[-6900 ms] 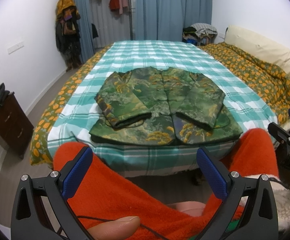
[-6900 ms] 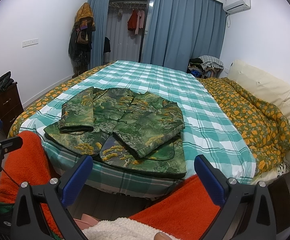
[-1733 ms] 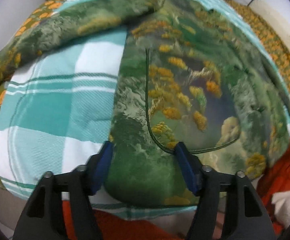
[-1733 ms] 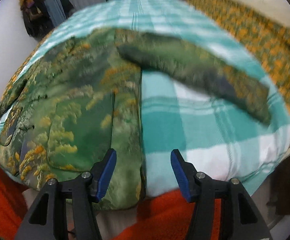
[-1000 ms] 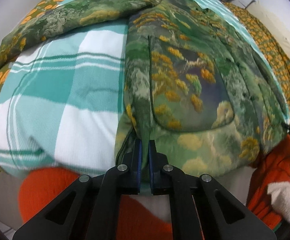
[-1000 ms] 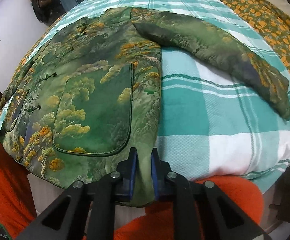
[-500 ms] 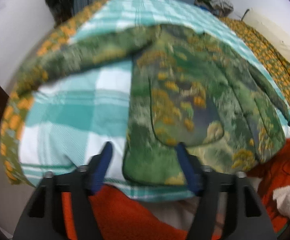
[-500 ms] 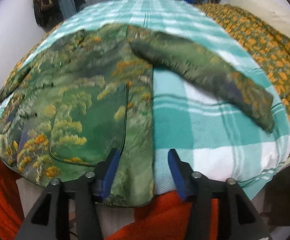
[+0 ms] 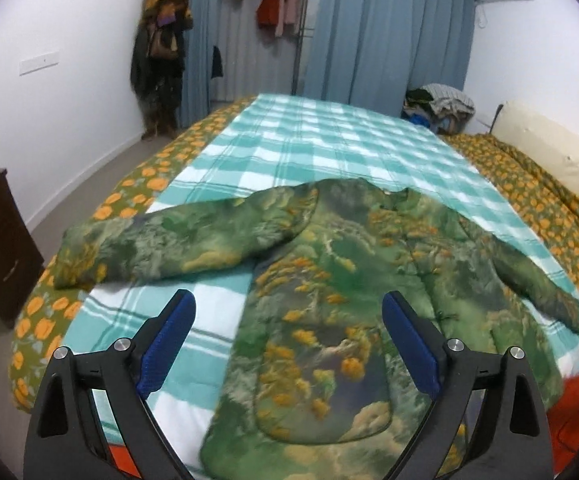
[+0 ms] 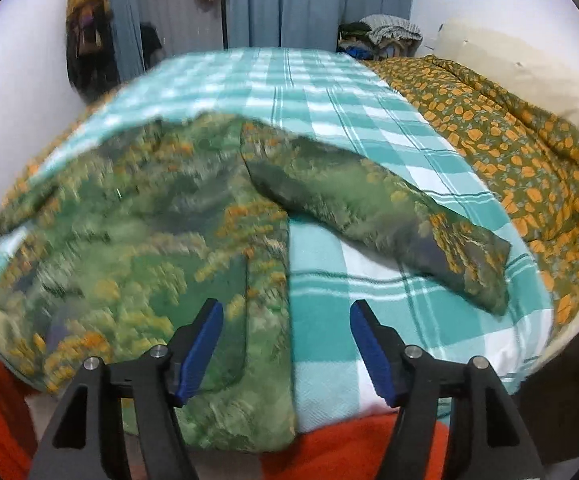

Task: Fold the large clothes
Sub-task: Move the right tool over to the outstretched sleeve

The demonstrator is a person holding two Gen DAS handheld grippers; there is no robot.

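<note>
1. Left gripper (image 9: 288,344): fingers spread wide, grasping nothing, raised over the jacket (image 9: 329,300) hem, pointing toward 12 o'clock.
2. Right gripper (image 10: 286,350): fingers parted, empty, low over the hem's right edge.
3. Jacket flat on the checked blanket (image 9: 321,140), sleeves out at 9 and 3 o'clock.

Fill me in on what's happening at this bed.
A person holding two tongs is folding a green patterned jacket laid flat on the checked bedspread, sleeves spread outward. Both the left tongs and right tongs are open and hold nothing, hovering near the jacket's hem. No fold is made yet.
</note>
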